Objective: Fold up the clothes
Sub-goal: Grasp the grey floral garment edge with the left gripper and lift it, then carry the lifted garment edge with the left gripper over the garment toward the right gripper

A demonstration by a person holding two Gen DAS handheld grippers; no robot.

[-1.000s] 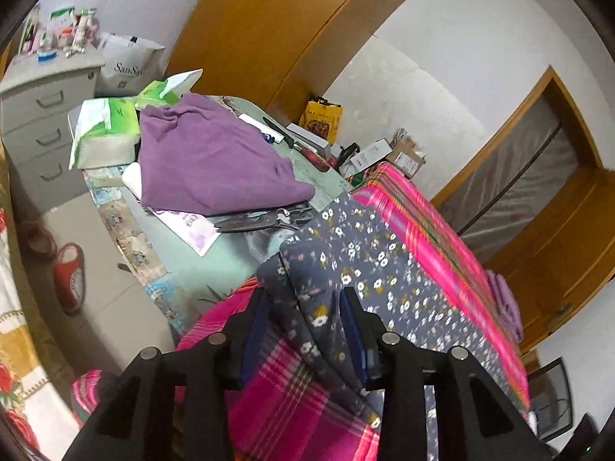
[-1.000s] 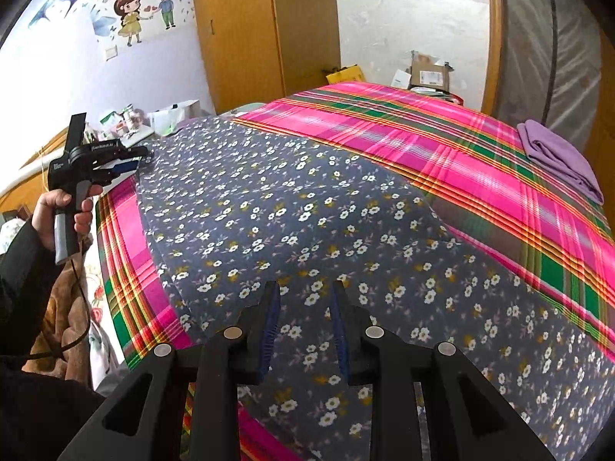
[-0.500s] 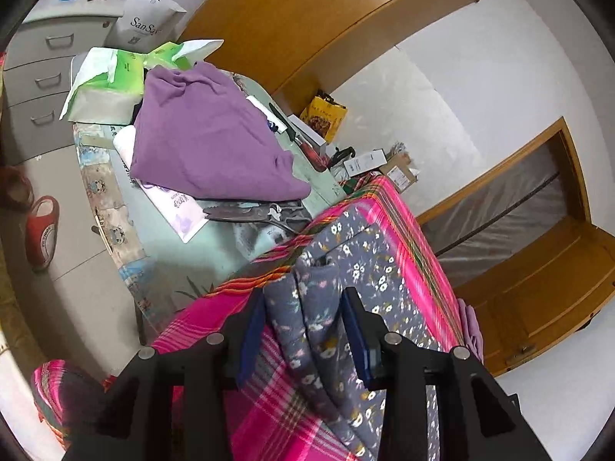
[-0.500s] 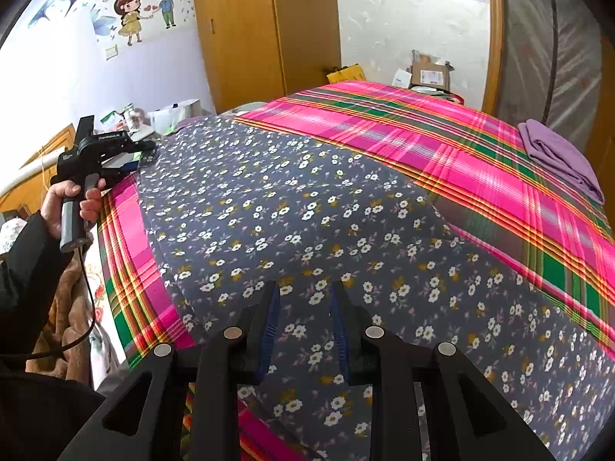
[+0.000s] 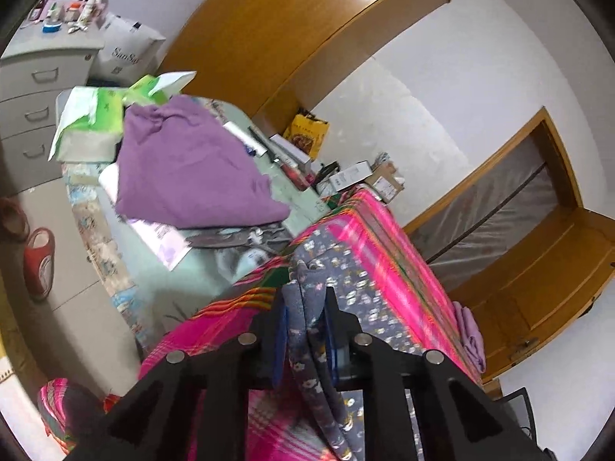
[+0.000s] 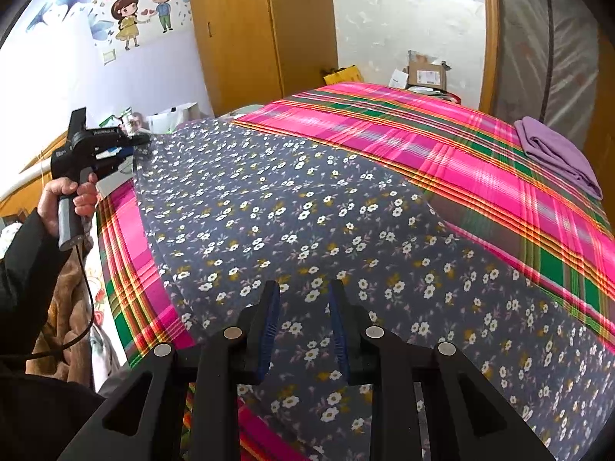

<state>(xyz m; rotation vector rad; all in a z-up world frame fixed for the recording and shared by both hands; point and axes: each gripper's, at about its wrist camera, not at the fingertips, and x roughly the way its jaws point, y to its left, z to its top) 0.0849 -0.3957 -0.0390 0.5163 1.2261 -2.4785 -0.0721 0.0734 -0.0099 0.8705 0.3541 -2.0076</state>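
Observation:
A grey-blue floral cloth [image 6: 307, 211] lies spread over the pink plaid bed cover [image 6: 423, 126]. Its far left corner is lifted by my left gripper [image 6: 140, 142], held in a person's hand. In the left wrist view a bunched fold of the floral cloth [image 5: 346, 269] runs between the blue pads of the left gripper [image 5: 306, 299]; the jaws are closing and the fold touches both pads. My right gripper [image 6: 303, 292] sits low over the near part of the cloth. Its pads stand apart, with flat cloth showing through the gap.
A folded purple cloth [image 6: 553, 150] lies at the bed's far right. Beside the bed, a table [image 5: 127, 253] carries a purple garment [image 5: 184, 169], scissors [image 5: 230, 238] and a tissue pack [image 5: 92, 115]. Grey drawers [image 5: 34, 88], a red slipper [image 5: 38, 261] and boxes stand around.
The left gripper's jaws have narrowed onto the fold of floral cloth, and it has lifted a little with the corner. The right gripper has kept still.

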